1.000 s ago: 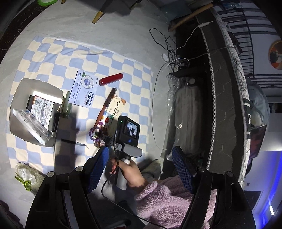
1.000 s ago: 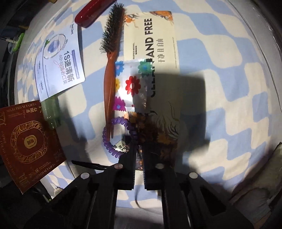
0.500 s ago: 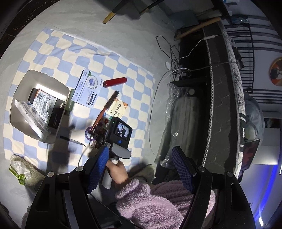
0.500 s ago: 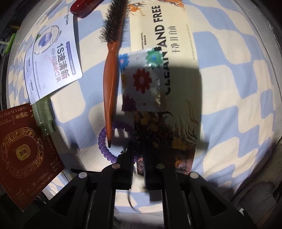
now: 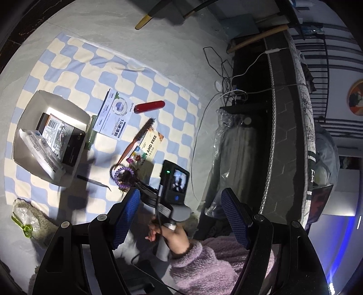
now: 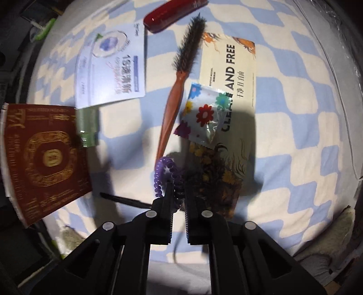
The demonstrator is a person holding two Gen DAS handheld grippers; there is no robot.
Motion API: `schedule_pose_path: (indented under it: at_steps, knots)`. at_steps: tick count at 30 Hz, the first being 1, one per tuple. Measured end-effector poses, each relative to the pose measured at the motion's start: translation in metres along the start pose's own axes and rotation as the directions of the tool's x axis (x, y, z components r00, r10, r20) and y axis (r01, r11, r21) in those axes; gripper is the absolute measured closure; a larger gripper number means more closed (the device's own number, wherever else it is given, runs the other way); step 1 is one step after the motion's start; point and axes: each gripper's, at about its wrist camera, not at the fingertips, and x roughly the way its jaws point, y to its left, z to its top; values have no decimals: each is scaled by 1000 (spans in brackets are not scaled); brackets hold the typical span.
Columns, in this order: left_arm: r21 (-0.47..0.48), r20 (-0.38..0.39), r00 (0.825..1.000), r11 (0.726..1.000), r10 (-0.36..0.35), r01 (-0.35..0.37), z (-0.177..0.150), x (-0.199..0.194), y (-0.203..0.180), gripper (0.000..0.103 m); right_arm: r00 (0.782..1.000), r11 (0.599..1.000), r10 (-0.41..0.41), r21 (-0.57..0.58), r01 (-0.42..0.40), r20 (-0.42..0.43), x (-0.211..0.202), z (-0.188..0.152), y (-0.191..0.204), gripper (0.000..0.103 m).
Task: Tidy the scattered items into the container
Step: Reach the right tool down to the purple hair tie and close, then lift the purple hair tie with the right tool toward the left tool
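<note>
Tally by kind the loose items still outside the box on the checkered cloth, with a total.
Flat packets: 3 (mask sachet, CLEAN AND FREE pack, flower packet)
Hairbrush: 1
Red case: 1
Green tube: 1
Purple coil hair tie, in the right gripper: 1
Tweezers: 1
Total: 8

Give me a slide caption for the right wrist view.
Right gripper fingers pinch the purple coil hair tie over the checked cloth.
</note>
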Motion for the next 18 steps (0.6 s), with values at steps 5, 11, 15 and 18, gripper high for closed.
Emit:
schedule_pose_path:
  at_steps: [5, 11, 15, 18]
  knots:
    - [-18, -38, 999, 1000, 16, -17, -2, 13, 7, 30, 978, 974, 200, 93, -205, 62, -79, 1, 5, 94]
    - [-43, -90, 991, 994, 96, -100, -5, 39, 13, 30, 914, 913, 377, 107, -394, 148, -162, -7, 52, 94]
    - [6, -106, 984, 990, 140, -141, -14, 58, 8, 30, 869, 859, 465, 151, -489, 165, -194, -22, 37, 93]
    - [-8, -144, 990, 1000, 10, -11, -23, 70, 1, 30, 870, 873, 452, 105, -477, 197, -203, -29, 35, 93]
